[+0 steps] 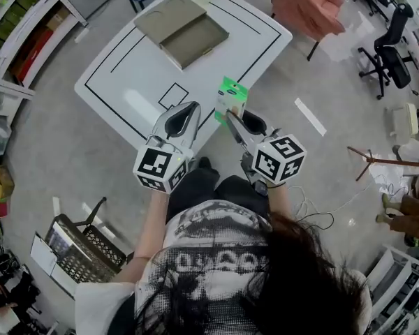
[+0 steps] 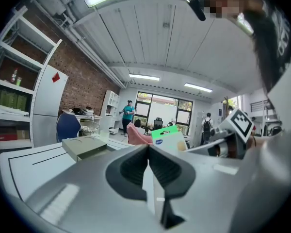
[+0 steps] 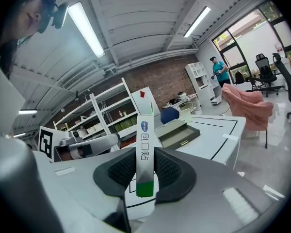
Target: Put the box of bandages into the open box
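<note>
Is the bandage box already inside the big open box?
No, the bandage box is pinched upright in the right gripper's jaws, well apart from the open box farther away.

Bandage box [image 1: 232, 100] in right tool [image 1: 231, 118], at table [image 1: 143, 82] edge

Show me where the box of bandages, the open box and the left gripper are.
box of bandages [image 1: 231, 102]: head view, on its pale face below the green end.
open box [image 1: 195, 42]: head view, on the bare inside of its tray.
left gripper [image 1: 189, 107]: head view, at the tips of its closed jaws.
</note>
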The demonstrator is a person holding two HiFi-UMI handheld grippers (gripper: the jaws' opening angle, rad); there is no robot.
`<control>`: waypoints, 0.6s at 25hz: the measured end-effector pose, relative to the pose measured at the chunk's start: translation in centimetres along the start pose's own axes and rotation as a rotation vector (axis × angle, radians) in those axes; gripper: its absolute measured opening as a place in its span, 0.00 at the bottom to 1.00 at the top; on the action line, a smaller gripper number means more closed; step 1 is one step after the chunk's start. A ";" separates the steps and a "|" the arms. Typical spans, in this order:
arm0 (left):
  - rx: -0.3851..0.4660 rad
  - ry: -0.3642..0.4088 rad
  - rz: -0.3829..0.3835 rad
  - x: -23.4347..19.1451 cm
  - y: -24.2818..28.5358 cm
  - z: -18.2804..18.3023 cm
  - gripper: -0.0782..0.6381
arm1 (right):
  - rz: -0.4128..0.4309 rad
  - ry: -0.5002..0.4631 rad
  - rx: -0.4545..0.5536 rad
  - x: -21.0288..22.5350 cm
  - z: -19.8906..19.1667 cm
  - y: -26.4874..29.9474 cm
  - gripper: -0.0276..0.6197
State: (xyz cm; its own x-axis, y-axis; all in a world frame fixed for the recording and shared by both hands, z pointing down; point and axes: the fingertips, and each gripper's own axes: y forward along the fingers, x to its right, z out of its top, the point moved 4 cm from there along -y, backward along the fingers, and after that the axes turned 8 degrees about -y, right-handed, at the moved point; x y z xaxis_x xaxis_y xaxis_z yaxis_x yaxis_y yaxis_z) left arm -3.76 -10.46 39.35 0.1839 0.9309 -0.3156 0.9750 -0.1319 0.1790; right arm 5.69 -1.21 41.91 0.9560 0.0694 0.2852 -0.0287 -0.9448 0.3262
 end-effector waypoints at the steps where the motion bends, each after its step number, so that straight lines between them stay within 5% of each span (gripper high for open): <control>1: 0.000 -0.003 0.001 -0.4 0.2 0.1 0.11 | 0.001 0.000 -0.004 0.1 0.1 0.5 0.18; 15: 0.027 -0.045 0.058 -3.6 1.7 1.4 0.11 | 0.071 -0.050 -0.057 1.5 2.6 5.1 0.18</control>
State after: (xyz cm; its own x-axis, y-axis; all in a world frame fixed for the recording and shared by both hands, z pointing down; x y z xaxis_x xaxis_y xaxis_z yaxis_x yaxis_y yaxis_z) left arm -2.64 -14.50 39.51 0.2448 0.9055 -0.3467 0.9654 -0.1946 0.1734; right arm 7.79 -6.77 41.63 0.9643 -0.0144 0.2645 -0.1119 -0.9271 0.3577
